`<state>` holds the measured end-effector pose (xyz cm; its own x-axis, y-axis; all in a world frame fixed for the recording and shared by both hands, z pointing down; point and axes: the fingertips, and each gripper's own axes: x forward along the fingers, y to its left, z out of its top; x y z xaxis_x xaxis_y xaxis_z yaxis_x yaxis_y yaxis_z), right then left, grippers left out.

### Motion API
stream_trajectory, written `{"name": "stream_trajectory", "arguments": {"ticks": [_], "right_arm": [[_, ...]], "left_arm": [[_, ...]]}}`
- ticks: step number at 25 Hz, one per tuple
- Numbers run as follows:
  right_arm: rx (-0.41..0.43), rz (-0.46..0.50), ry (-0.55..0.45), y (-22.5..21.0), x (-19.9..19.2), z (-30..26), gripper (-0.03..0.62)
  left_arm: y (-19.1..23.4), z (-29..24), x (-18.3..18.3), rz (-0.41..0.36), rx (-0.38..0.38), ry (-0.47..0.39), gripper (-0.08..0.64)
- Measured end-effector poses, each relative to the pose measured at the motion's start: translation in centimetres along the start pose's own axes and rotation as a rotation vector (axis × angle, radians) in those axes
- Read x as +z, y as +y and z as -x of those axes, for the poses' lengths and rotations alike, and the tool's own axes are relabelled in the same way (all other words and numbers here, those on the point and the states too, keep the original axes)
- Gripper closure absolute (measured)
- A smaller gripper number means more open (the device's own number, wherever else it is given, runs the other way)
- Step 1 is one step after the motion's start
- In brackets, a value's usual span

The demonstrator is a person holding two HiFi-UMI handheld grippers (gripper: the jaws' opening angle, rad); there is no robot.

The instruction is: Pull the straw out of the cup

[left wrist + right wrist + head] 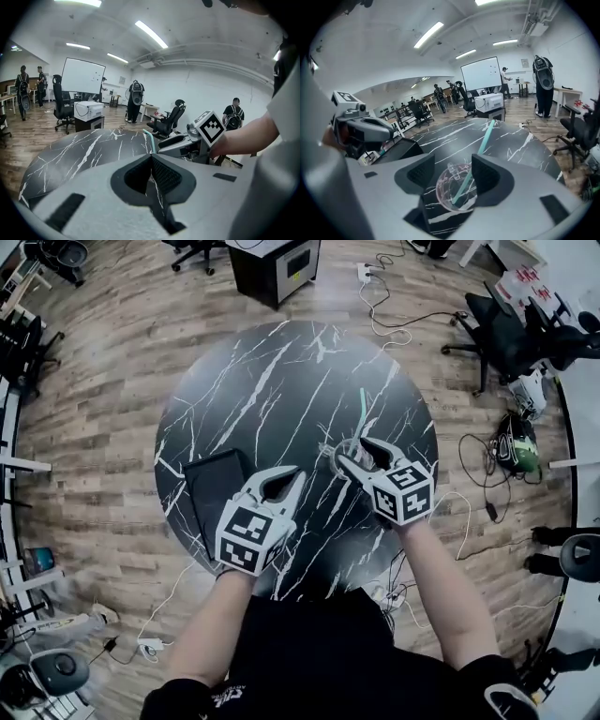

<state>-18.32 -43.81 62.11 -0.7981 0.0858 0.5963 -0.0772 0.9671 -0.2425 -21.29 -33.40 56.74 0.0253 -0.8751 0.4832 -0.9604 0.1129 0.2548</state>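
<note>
R gripper [453, 172] fingers spread wide either side of clear cup [451, 197], teal straw [486, 133] inside, black marble worktop [272, 381]; L gripper [151, 161] fingers clenched, empty.

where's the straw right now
Head view, right side of the black table: the teal straw leans in the clear cup, which sits between the jaws of the open right claw.
</note>
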Motion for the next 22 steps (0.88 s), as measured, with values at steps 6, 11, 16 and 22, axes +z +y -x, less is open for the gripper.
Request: {"name": "stream_trajectory", "arguments": {"ticks": [6, 11, 16, 22], "right_arm": [[-0.039, -0.004, 0.045, -2.5, -1.1, -2.0, 0.349], [-0.077, -0.026, 0.069, -3.8, -1.7, -3.2, 0.391], [-0.087, -0.011, 0.081, -4.1, -1.8, -3.8, 0.408], [-0.096, 0.031, 0.084, -3.7, -1.5, -4.1, 0.451]], "left_arm": [[0.0, 0.4, -0.9, -0.005, 0.015, 0.024, 0.549], [0.2, 1.5, -1.6, -0.002, 0.035, 0.039, 0.549], [0.6, 2.4, -2.2, 0.020, 0.053, 0.036, 0.549], [0.4, 2.7, -1.8, 0.033, 0.055, 0.014, 0.549]]}}
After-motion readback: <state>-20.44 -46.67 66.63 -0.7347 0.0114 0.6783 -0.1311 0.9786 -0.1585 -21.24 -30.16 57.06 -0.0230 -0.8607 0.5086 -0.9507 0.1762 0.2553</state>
